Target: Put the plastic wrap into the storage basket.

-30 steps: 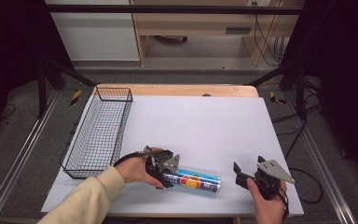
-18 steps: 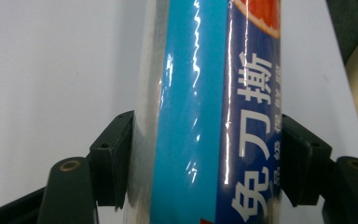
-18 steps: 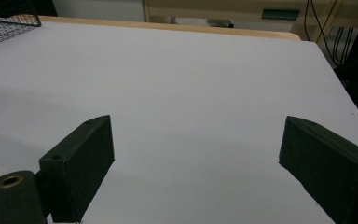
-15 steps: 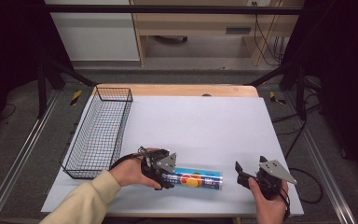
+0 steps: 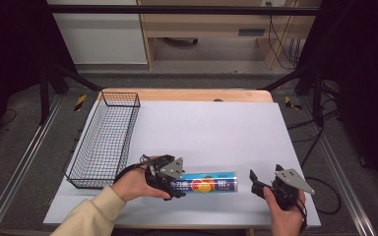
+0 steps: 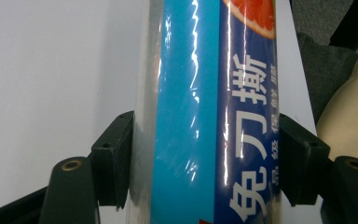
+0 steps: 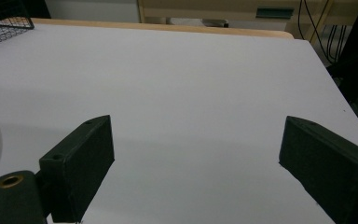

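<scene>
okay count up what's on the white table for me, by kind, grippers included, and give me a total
Blue cling-film roll: 1, clamped at its left end by the left gripper.
Black wire basket: 1, at the table's left edge.
Hand-held grippers: 2, the left gripper shut on the roll, the right gripper with jaws apart and nothing between them.
Total: 4

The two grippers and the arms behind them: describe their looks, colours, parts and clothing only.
Both are black two-jaw tools. The left gripper and the right gripper each carry a grey three-cornered plate on top. Close up, the jaws end in flat, blocky black pads, with brass-coloured rings at the pivots. A black cable loops from the left one. The left arm wears a cream sleeve.
</scene>
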Demonstrator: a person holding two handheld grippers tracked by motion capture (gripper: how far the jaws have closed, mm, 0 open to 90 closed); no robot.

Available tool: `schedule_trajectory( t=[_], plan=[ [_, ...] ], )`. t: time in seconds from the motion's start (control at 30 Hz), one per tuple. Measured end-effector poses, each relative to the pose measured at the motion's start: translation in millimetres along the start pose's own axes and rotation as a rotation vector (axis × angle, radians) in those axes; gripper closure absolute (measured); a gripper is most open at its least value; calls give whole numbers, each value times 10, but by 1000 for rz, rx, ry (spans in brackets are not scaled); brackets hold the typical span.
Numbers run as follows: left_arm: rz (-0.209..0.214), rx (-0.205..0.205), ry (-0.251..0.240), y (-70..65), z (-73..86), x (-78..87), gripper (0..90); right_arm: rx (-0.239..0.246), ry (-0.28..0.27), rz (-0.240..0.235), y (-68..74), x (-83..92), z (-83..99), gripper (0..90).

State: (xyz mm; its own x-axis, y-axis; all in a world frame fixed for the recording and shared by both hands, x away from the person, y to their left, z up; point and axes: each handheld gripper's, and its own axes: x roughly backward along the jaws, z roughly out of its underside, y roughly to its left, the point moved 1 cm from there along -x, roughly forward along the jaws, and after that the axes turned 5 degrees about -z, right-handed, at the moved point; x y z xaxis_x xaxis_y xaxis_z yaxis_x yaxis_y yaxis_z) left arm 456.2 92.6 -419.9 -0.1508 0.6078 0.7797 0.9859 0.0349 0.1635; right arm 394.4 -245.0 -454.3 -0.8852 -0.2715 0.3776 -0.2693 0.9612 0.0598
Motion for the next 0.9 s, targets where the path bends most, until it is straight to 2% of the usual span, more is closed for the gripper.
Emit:
schedule_trajectory(
  t=[0.23, 0.53, 0.9],
  plan=[
    [2, 5, -33, -78, -40, 25, 316, 0, 2, 8, -5, 10, 4, 103],
    [-11, 31, -72, -106, -30, 108, 317, -1, 0, 9, -3, 10, 3, 102],
    [-53, 49, -98, -95, -49, 302, 318, -1, -1, 15, -2, 12, 4, 105]
  ],
)
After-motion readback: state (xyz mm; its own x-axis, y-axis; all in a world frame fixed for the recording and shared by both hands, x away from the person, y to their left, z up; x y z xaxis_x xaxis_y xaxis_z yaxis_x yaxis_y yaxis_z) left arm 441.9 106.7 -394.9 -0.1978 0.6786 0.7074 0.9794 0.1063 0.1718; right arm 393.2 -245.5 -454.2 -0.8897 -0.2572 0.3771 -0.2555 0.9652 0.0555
